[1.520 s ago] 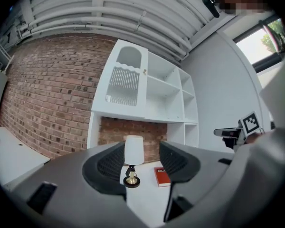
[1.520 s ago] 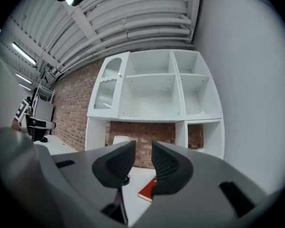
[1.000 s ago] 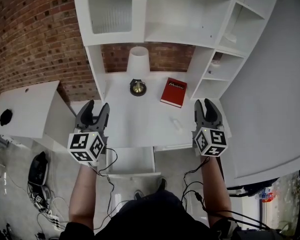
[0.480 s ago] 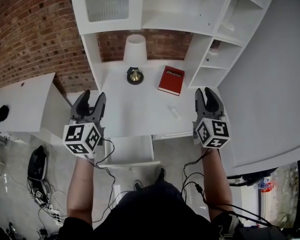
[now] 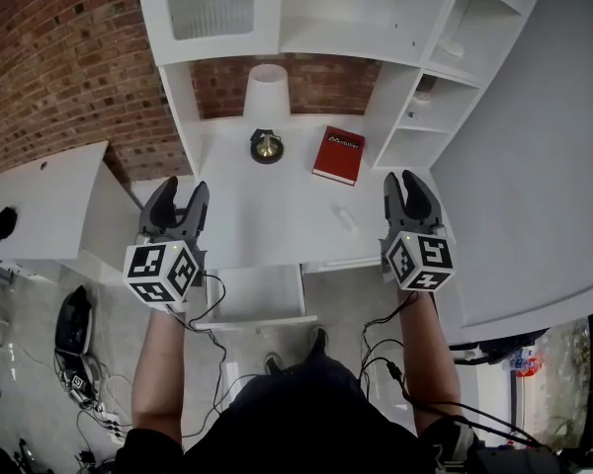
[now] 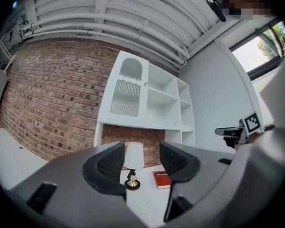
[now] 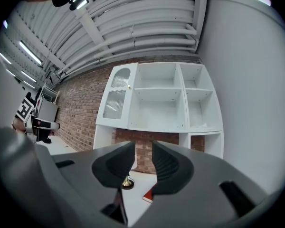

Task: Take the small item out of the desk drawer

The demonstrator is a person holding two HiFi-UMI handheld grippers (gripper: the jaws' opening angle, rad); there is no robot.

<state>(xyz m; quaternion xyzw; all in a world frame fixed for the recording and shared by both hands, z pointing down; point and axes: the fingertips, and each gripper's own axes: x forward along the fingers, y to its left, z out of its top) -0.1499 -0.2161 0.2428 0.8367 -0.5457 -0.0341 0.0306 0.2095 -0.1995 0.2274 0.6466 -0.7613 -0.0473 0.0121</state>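
The white desk (image 5: pixel 277 215) has its drawer (image 5: pixel 258 296) pulled out below the front edge; I see nothing in its white inside. A small white item (image 5: pixel 347 221) lies on the desktop, right of centre. My left gripper (image 5: pixel 181 188) hovers at the desk's left front corner, open and holding nothing (image 6: pixel 141 163). At the right front corner is my right gripper (image 5: pixel 407 180), its jaws closing with a narrow gap and nothing between them (image 7: pixel 143 160). Both point toward the shelf unit.
A white-shaded lamp (image 5: pixel 267 117) and a red book (image 5: pixel 339 155) stand at the back of the desk, under a white shelf unit (image 5: pixel 376 28). A brick wall (image 5: pixel 59 67) is behind, a low white cabinet (image 5: pixel 40 205) to the left, and cables (image 5: pixel 79 383) lie on the floor.
The view has shifted a little, so the desk sits higher in frame. Both grippers stay at the desk's front corners. The right jaws have narrowed slightly.
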